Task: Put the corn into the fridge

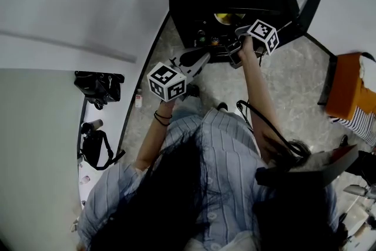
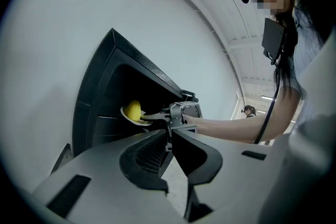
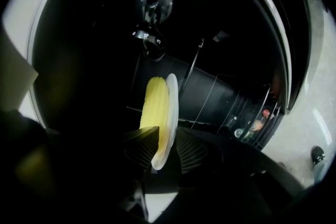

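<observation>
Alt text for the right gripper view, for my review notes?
The right gripper clamps the rim of a white plate carrying yellow corn, seen edge-on against the dark fridge interior. Small items sit on a shelf at lower right.

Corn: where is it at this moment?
In the right gripper view, centre, the corn sits on a white plate clamped by the right gripper, inside the dark fridge.

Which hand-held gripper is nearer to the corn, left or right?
Right. The right hand-held gripper clamps the rim of the white plate carrying the corn, inside the fridge. The left hand-held gripper hangs outside the fridge, well apart from it.
</observation>
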`<action>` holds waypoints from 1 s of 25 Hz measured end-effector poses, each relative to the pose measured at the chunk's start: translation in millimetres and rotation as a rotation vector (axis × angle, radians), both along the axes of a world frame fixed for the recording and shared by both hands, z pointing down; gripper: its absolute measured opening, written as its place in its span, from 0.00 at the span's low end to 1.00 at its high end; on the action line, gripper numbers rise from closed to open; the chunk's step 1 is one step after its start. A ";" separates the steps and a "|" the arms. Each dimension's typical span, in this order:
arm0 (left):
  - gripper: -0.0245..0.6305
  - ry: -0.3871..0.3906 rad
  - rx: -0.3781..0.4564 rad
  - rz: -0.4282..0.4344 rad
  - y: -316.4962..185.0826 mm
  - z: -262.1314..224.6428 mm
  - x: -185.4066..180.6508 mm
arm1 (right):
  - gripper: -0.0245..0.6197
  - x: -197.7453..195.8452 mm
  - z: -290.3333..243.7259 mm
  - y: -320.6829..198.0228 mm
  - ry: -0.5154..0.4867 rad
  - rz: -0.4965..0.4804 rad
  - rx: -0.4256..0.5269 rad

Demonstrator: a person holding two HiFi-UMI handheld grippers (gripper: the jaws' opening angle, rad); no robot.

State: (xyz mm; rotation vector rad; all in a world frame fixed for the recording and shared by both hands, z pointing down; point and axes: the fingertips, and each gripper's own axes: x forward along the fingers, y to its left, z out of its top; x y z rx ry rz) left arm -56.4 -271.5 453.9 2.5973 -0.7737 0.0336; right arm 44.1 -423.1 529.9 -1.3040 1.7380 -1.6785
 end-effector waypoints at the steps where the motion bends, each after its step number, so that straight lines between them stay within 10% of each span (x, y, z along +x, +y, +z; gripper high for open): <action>1: 0.10 0.002 -0.001 0.001 0.3 0.2 0.3 | 0.18 0.7 -0.4 0.2 -0.006 0.003 0.001; 15: 0.10 0.011 -0.009 0.017 -2.4 -0.8 7.7 | 0.19 24.8 -8.5 28.0 0.046 0.043 0.042; 25: 0.10 0.008 -0.018 0.023 -1.9 3.5 10.2 | 0.19 -10.8 -16.5 49.5 0.474 -0.231 0.166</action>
